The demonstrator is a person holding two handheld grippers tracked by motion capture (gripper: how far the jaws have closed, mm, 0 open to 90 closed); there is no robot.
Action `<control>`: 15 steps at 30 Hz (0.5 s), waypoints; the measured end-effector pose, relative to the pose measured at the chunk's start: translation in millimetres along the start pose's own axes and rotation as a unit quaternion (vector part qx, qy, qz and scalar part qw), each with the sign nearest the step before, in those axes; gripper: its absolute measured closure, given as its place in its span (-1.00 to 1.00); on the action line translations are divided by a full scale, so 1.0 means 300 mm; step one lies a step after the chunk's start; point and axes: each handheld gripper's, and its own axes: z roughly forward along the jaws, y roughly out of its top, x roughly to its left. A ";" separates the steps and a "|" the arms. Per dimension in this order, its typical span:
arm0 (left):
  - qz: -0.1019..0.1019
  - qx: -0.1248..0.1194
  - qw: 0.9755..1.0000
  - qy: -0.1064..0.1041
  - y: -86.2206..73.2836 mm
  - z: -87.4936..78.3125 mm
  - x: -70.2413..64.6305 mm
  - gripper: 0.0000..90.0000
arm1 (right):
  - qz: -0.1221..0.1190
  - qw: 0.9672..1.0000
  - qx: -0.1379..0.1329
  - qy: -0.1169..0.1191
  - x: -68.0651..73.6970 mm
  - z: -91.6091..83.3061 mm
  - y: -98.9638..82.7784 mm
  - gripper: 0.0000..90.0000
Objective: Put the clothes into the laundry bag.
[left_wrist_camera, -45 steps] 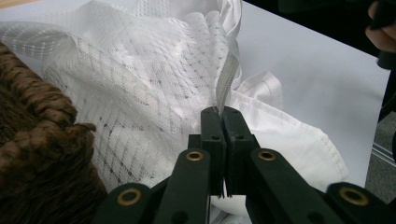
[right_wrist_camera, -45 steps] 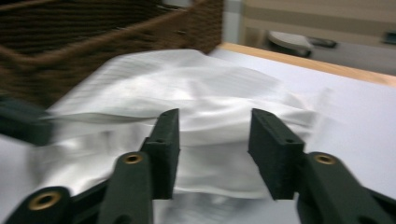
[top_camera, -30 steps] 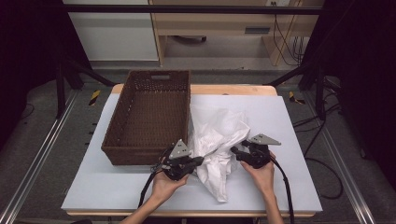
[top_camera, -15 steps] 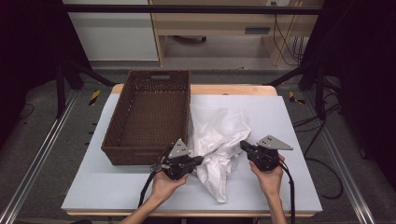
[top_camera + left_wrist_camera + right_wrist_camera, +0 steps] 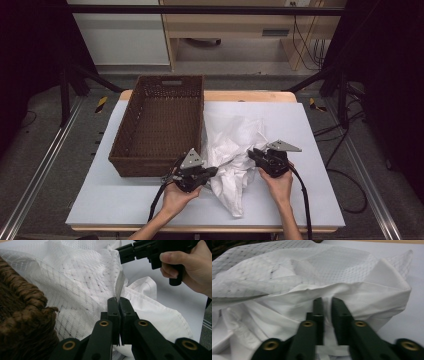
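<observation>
A crumpled white cloth (image 5: 232,145) with mesh panels lies on the table just right of a brown wicker basket (image 5: 150,167). My left gripper (image 5: 215,171) is at the cloth's near left side, shut on a thin fold of it (image 5: 118,301). My right gripper (image 5: 251,152) is at the cloth's right side. Its jaws have just been closing and now pinch a hemmed fold of the cloth (image 5: 325,301). In the left gripper view the right gripper (image 5: 122,252) reaches into the cloth (image 5: 82,282) from the upper right, held by a hand (image 5: 190,267).
The basket stands open and holds nothing, with its wall (image 5: 22,322) close beside my left gripper. The pale table top (image 5: 300,125) has free room right of the cloth and along the near edge. Cables trail from both grippers toward the person.
The right gripper's jaws have closed on the cloth's right edge, and the gripper has shifted a little at that edge. The left gripper has kept still with its hold.
</observation>
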 end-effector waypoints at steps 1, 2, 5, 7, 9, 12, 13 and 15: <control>0.000 0.000 1.000 0.000 0.000 -0.001 0.000 0.96 | -0.007 1.000 0.001 -0.002 0.004 -0.005 0.001 1.00; -0.001 -0.001 1.000 0.000 0.000 -0.002 0.001 0.96 | -0.014 1.000 0.000 -0.003 0.007 -0.013 0.003 1.00; -0.003 -0.002 1.000 0.000 0.001 -0.004 0.002 0.96 | -0.027 1.000 -0.010 -0.003 0.014 -0.045 0.010 1.00; -0.001 -0.003 1.000 0.001 0.002 -0.005 0.002 0.96 | -0.030 0.999 -0.021 -0.004 0.015 -0.070 0.015 1.00; -0.002 -0.004 1.000 0.001 0.002 -0.006 0.001 0.96 | -0.026 0.999 -0.028 0.009 0.017 -0.093 0.022 1.00; -0.003 -0.007 1.000 0.002 0.006 -0.010 0.004 0.96 | -0.052 0.997 -0.040 0.043 0.070 -0.134 0.038 1.00; -0.004 -0.007 1.000 0.002 0.006 -0.012 0.004 0.96 | -0.062 0.995 -0.045 0.061 0.095 -0.144 0.042 1.00; -0.007 -0.011 1.000 0.002 0.008 -0.016 0.004 0.96 | -0.071 0.991 -0.047 0.106 0.154 -0.148 0.040 1.00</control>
